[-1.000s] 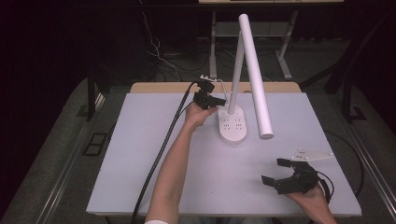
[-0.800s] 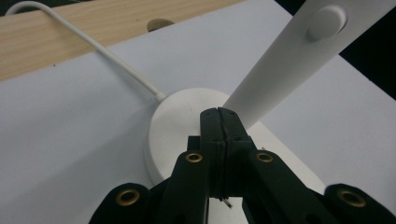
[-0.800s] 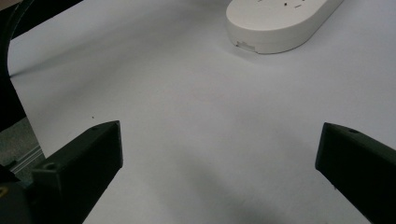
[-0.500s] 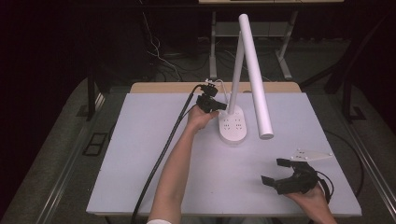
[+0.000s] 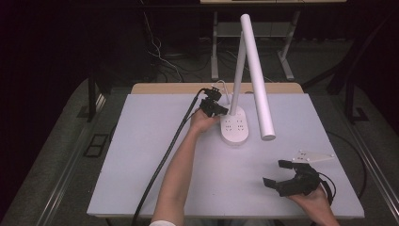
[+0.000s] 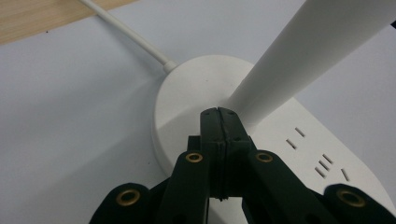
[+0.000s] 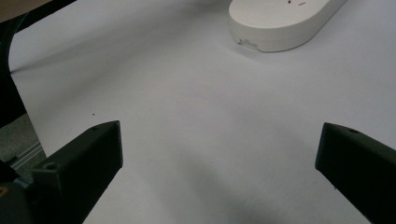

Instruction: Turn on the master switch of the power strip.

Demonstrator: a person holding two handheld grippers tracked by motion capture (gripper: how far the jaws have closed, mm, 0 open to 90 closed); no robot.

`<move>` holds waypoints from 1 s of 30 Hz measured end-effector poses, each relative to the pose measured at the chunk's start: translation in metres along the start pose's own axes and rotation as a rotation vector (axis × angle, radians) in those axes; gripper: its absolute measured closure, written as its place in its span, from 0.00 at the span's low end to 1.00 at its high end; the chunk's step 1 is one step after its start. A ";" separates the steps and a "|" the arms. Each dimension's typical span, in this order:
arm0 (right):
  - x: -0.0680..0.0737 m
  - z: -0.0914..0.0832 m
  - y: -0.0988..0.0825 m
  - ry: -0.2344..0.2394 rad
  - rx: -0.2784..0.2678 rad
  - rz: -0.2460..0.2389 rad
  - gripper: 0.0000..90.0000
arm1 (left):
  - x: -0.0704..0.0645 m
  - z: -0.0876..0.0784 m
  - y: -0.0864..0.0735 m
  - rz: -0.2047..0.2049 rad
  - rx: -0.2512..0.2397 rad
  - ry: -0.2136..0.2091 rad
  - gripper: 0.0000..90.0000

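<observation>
Since the earlier frames, our left gripper (image 5: 215,106) has edged rightward toward the lamp base (image 5: 235,128) and now sits against its left rear edge, while our right gripper (image 5: 286,176) has stayed put at the lower right of the high view.

At the left of the high view, a thick black cable (image 5: 164,155) runs from the bench's (image 5: 141,155) near edge up to our left gripper at upper centre. In the left gripper view its jaws are pressed together with nothing between them, tips touching the base where the white stem (image 6: 303,51) rises; the lamp cord (image 6: 135,39) leaves toward the upper left.

Right of centre, the lamp head (image 5: 258,80) slants down over the bench.

At lower right, our right gripper hangs with jaws spread wide, empty, above bare bench, well apart from the base (image 7: 280,23).
</observation>
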State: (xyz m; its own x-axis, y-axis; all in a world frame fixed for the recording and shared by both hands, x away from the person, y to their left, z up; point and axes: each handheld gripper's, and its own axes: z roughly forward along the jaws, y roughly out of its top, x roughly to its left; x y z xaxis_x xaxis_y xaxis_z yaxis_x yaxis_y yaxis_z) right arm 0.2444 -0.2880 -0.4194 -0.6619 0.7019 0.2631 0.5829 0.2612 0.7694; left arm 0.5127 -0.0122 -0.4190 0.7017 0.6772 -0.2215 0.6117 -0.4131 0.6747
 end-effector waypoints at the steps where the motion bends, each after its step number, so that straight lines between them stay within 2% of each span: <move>1: 0.000 0.000 0.000 0.001 0.002 0.001 0.00 | -0.001 0.000 0.001 0.012 0.006 0.014 1.00; 8: 0.001 0.002 0.000 0.002 0.007 -0.013 0.00 | -0.001 0.000 -0.001 0.016 -0.004 0.008 1.00; 10: 0.002 0.002 0.000 0.002 0.010 -0.011 0.00 | -0.001 -0.001 -0.001 0.026 0.010 0.009 1.00; 17: 0.002 0.000 0.000 0.003 0.007 -0.010 0.00 | 0.002 0.000 -0.001 0.013 0.024 -0.004 1.00; 19: 0.001 0.000 0.000 0.002 0.003 -0.011 0.00 | 0.004 0.001 -0.002 -0.019 0.001 -0.027 1.00; 20: 0.001 -0.001 0.000 0.000 0.002 -0.008 0.00 | 0.004 0.002 -0.003 -0.049 -0.017 -0.033 1.00; 22: 0.001 -0.002 0.000 -0.001 0.001 -0.007 0.00 | 0.005 0.003 -0.003 -0.071 -0.018 -0.041 1.00; 25: 0.000 -0.001 0.000 -0.001 0.004 -0.005 0.00 | 0.005 0.003 -0.003 -0.072 -0.015 -0.059 1.00; 26: 0.000 -0.001 0.000 -0.001 0.004 -0.005 0.00 | 0.007 0.002 -0.003 -0.052 0.004 -0.061 1.00; 30: 0.001 -0.002 0.000 -0.004 0.000 -0.006 0.00 | 0.004 0.001 -0.002 -0.049 0.020 -0.048 1.00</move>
State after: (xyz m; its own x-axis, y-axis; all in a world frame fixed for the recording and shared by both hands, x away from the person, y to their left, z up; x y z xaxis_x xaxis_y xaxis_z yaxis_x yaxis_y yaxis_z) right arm 0.2432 -0.2889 -0.4176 -0.6634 0.7030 0.2562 0.5788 0.2651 0.7712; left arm 0.5149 -0.0092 -0.4224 0.6874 0.6668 -0.2877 0.6524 -0.3929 0.6481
